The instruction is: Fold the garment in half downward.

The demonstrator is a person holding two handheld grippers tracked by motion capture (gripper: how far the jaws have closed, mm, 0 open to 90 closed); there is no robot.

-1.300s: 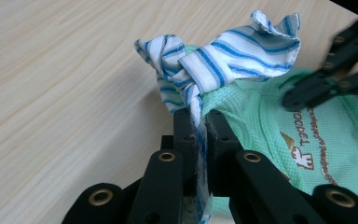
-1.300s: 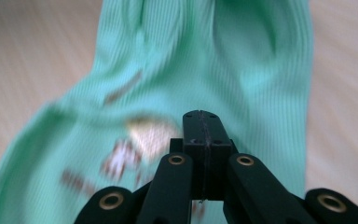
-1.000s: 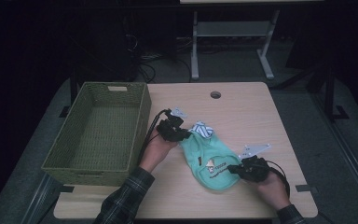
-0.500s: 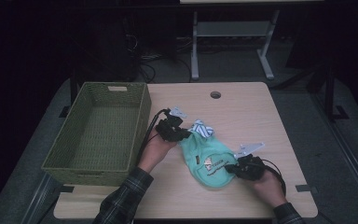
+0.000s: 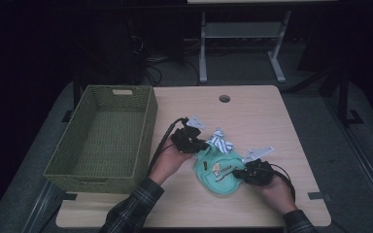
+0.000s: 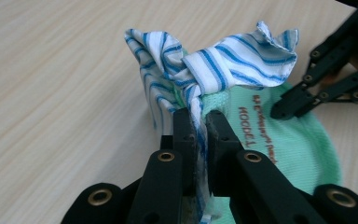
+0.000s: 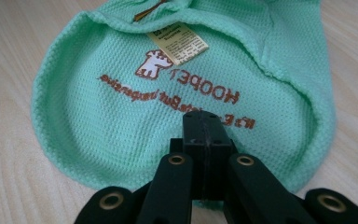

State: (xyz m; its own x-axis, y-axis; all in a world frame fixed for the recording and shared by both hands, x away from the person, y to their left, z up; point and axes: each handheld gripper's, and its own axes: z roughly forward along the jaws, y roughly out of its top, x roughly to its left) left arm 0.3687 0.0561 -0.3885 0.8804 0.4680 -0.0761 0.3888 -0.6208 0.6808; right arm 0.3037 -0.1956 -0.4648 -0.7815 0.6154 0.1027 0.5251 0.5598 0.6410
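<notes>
A mint-green mesh pet garment [image 5: 212,180] [image 7: 121,107] printed with brown lettering lies flat on the wooden table [image 5: 252,116]. A blue-striped white fabric piece [image 5: 219,141] [image 6: 223,56] bunches up at its far edge. My left gripper [image 5: 201,144] [image 6: 198,116] is shut on a strand of that striped fabric. My right gripper [image 5: 237,173] [image 7: 206,116] is shut, its tips resting on the green garment near its right edge; I cannot see cloth between the jaws. The left gripper view also shows the right gripper [image 6: 284,109] at its right.
A green woven basket [image 5: 145,126] stands empty at the table's left, close to the left hand. A round cable hole [image 5: 224,98] sits near the table's far edge. The floor beyond is dark, with a metal stand.
My left gripper has shifted a little to the right and nearer, taking the striped fabric with it. The right gripper has kept its place on the garment.
</notes>
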